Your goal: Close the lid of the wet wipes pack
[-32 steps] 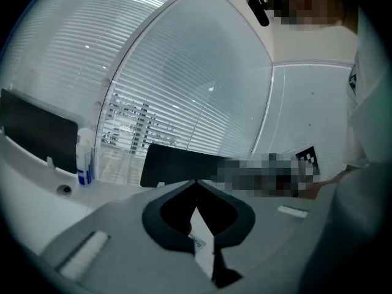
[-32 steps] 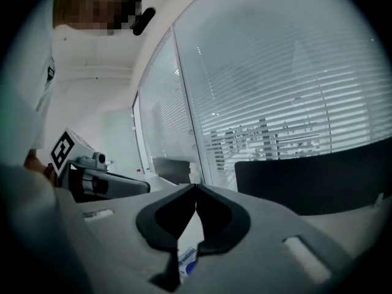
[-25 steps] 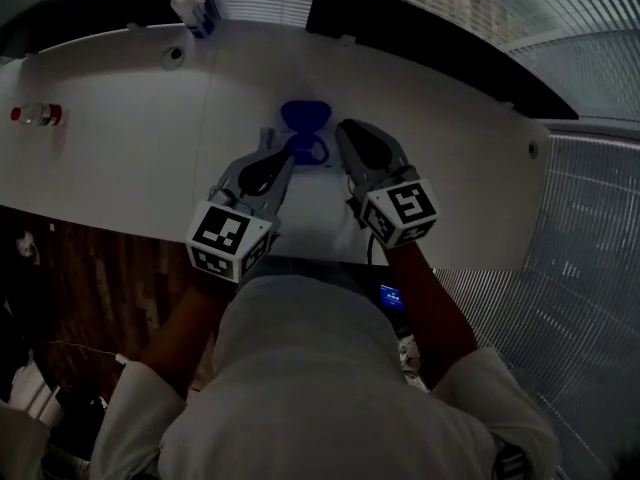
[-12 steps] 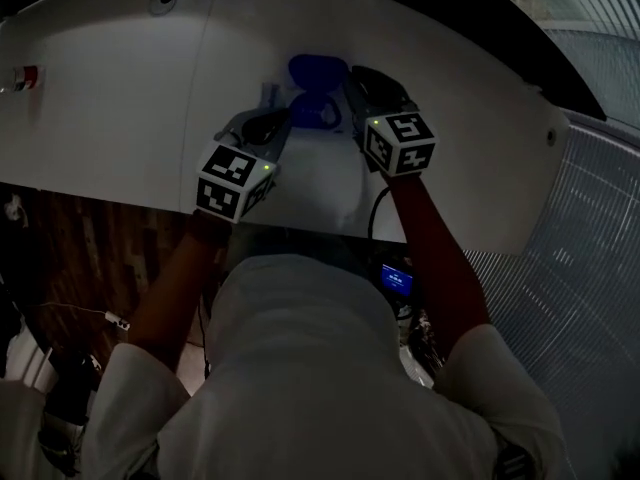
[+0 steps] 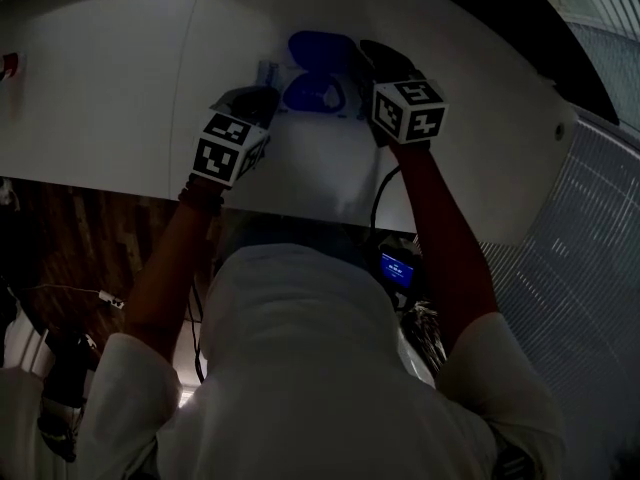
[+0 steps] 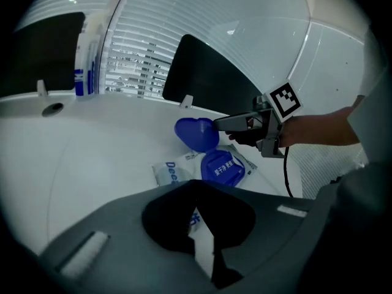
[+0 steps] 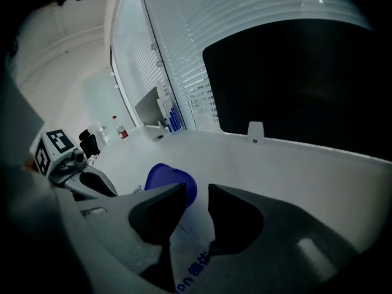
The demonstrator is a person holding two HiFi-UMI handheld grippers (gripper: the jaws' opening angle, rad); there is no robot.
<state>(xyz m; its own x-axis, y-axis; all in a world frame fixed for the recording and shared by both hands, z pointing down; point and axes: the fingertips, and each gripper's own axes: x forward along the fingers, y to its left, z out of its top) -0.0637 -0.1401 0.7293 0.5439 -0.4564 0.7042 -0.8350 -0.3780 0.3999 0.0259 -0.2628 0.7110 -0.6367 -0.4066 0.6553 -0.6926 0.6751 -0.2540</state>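
White desk (image 5: pixel 120 88), wipes pack (image 5: pixel 310 93) beneath right claw (image 7: pixel 196 193)

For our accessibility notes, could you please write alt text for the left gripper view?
A wet wipes pack lies on a white table with its blue lid standing open. The right tongs reach in from the right, tips close to the lid, jaws just opened with nothing between them. The left tongs' own jaws fill the foreground.

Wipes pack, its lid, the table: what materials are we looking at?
Pack: likely soft plastic film, white with blue print; it lies limp and flat.
Lid: seemingly rigid moulded plastic, blue with a slight sheen; it stands open and keeps its shape.
Table: smooth white, faintly reflective; laminate or paint, can't tell.
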